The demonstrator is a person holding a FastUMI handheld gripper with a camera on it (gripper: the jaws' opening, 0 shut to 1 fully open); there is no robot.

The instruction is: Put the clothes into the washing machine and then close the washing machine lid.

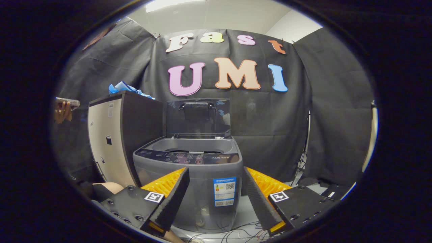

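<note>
The gripper (pixel 216 199) is held low with its two fingers spread wide apart, nothing between them but air. A hint of a person's leg (pixel 109 187) shows just left of the left finger.

Just beyond the fingers, centred in the gap, stands the washer (pixel 189 168), a grey top-loading machine with a label on its front. Cables (pixel 222 234) trail on the floor at its foot. A dark control panel (pixel 189 157) runs along its front rim, and behind that the drum mouth lies uncovered. The lid (pixel 197 118) stands upright at the back of the machine, its handle near the top edge.

Touching or just beside the washer's left side is a cabinet (pixel 111 141), taller than the machine, with a pale front and a dark side. On its top, well above and left of the fingers, lies the clothes (pixel 123 88), a crumpled blue bundle. Further left a hand (pixel 62 111) holds something small.

Behind it all hangs the black cloth wall (pixel 270 135).
</note>
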